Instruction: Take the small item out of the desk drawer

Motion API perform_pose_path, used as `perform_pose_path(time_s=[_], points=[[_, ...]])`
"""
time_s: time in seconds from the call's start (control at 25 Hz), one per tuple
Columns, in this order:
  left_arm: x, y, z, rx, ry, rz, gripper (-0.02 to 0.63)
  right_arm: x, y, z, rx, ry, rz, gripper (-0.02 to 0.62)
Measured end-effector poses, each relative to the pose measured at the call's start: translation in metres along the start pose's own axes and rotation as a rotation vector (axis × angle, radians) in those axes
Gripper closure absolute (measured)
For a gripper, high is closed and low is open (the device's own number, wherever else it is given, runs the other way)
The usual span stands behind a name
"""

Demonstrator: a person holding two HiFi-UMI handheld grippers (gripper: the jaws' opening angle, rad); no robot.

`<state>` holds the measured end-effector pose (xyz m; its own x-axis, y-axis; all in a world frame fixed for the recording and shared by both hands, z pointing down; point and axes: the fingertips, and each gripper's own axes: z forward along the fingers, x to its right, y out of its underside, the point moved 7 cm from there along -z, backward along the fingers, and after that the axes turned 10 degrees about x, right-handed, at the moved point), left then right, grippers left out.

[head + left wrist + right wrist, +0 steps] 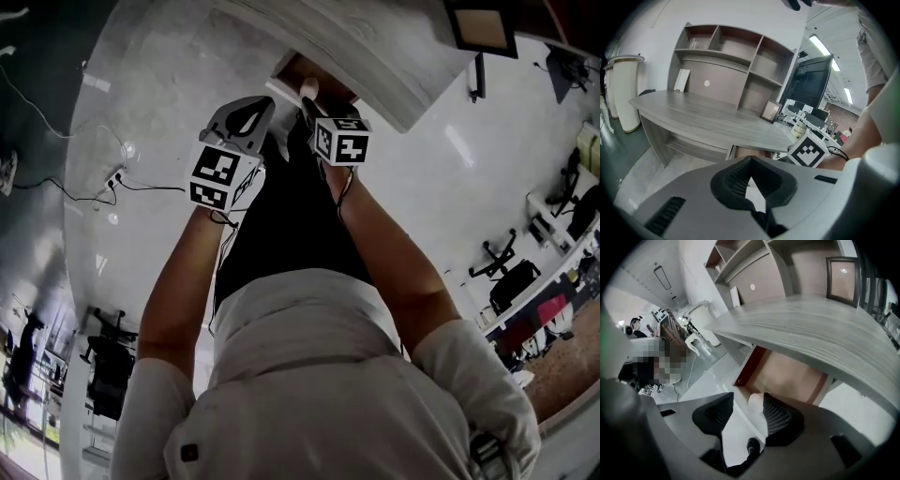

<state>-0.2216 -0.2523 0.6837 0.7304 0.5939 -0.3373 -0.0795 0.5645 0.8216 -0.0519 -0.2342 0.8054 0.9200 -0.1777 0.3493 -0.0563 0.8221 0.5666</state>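
While the right gripper (747, 397) hangs at the front corner of the open drawer (749, 363) with its jaws spread and nothing pinched between them, the job in hand looks like lining up for the pick. The small pale item (756, 400) sits right at the tip of one pad (780, 416), off-centre rather than in the gap. Whether it rests on the drawer floor or against the front edge is hard to tell. To do this well, slide the gripper sideways first so the item falls midway between the jaws, then lower until both pads flank its widest part, and only then close, slowly, because a rounded thing nudged by one pad alone will probably roll away along the drawer. Keep the jaws clear of the reddish side wall, and mind the desk top (811, 329), which overhangs the drawer; lifting back toward the person seems safer than going straight up. The left gripper (750, 159) is pressed together and empty, held beside the right one in front of the desk. It could steady the drawer front if the drawer starts to slide.
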Motion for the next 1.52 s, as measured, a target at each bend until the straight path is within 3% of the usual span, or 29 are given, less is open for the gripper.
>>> perform_pose_path(time_s=[0.36,1.04,1.52], points=[[-0.005,0.024,0.015,-0.060,0.022,-0.024,0.591,0.008,0.017,0.038,-0.078,0.044,0.036,0.357],[-0.016,0.033,0.027,-0.071,-0.022,-0.068,0.591,0.026,0.026,0.072,-0.187,0.069,0.065,0.356],[-0.012,0.034,0.023,-0.068,-0.025,-0.077,0.591,0.025,0.027,0.066,-0.190,0.046,0.026,0.421]])
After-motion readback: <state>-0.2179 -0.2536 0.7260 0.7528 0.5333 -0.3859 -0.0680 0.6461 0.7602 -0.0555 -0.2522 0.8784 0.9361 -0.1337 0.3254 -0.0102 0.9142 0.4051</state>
